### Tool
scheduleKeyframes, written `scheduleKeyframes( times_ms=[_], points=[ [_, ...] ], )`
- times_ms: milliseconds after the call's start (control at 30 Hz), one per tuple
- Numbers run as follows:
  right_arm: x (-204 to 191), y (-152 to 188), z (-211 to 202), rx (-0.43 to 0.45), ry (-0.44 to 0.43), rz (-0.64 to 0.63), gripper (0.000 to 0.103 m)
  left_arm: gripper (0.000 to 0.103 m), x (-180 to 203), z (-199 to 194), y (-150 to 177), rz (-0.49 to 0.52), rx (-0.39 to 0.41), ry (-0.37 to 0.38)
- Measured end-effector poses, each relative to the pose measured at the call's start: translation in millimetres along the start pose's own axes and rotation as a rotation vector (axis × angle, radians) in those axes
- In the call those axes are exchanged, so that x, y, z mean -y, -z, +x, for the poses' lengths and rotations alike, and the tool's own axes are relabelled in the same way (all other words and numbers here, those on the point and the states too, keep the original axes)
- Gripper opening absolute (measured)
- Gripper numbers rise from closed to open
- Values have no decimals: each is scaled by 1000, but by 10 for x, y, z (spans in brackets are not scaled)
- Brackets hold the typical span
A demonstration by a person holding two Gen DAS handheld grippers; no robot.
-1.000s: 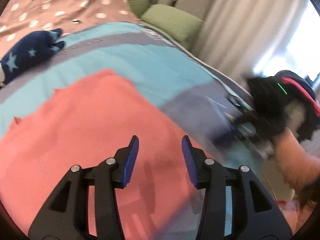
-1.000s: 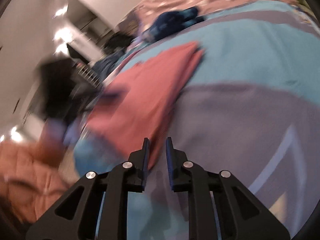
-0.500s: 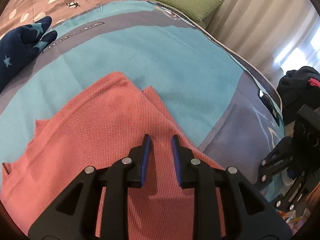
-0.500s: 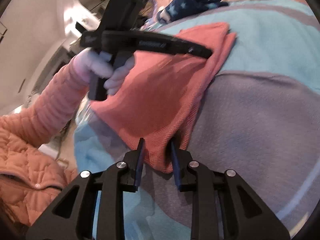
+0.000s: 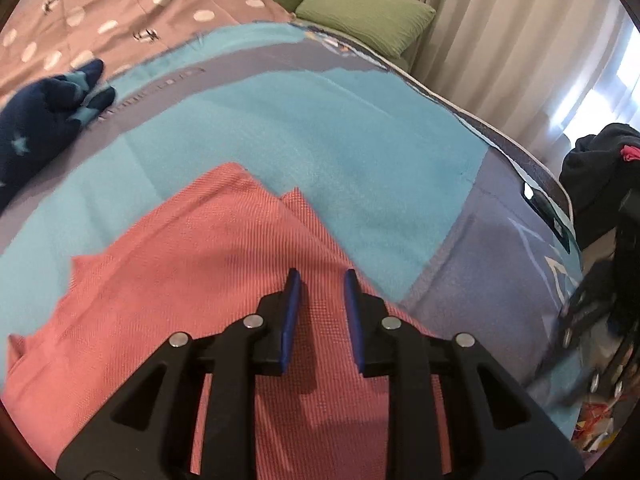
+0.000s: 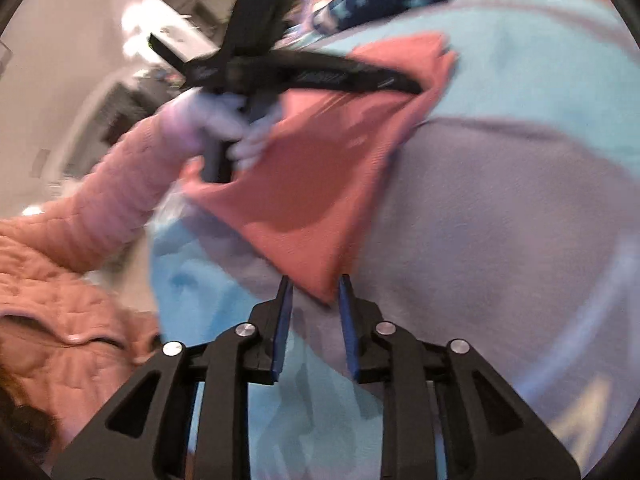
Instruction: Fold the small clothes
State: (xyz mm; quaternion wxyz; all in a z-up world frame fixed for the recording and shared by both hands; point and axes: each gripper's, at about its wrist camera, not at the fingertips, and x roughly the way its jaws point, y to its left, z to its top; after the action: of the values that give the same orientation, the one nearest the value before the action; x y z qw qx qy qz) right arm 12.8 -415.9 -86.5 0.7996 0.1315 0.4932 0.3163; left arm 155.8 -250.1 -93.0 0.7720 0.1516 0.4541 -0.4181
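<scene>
A coral pink knit garment (image 5: 192,280) lies partly folded on a blue and grey blanket (image 5: 340,136). My left gripper (image 5: 319,280) hovers over the garment's right part, jaws a little apart with nothing between them. In the right wrist view the same garment (image 6: 316,184) lies ahead, and its near corner sits between the fingertips of my right gripper (image 6: 313,286), whose jaws are a little apart. The left gripper's body (image 6: 280,72) shows above the garment in that view.
A navy star-patterned garment (image 5: 44,112) lies at the far left on the blanket. A pink polka-dot cover (image 5: 100,12) and green pillows (image 5: 364,12) lie beyond. Dark clothes (image 5: 600,168) are piled off the bed's right edge.
The left gripper's jaws closed from wide to a narrow gap and moved over the garment. The right gripper moved up to the garment's near corner and its jaws widened slightly.
</scene>
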Motion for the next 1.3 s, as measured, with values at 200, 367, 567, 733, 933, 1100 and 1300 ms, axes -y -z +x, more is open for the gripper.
scheduleKeyframes(
  times_ms=[200,367,567,733,933,1100,1300],
  points=[
    [-331,-31,-269,180,180,12,25,61,-37,-939,610,-43,179,-36],
    [-623,-249,71,257,185,-18,28,66,-486,-1794,1576,-237,302,-217],
    [-466,-310,713,65,373,78,33,62,-1013,-2532,2843,-479,368,-325],
    [-787,-510,617,101,483,71,33,39,-1105,-2680,3384,-493,415,-199],
    [-1497,-990,836,110,456,-90,44,38,-1104,-2551,3356,-336,432,-67],
    [-1942,-1066,1255,11,431,-233,46,48,-1281,-2332,3249,-244,347,-33],
    [-1986,-1162,1540,-37,426,-217,51,49,-1483,-2197,3037,-152,313,141]
  ],
)
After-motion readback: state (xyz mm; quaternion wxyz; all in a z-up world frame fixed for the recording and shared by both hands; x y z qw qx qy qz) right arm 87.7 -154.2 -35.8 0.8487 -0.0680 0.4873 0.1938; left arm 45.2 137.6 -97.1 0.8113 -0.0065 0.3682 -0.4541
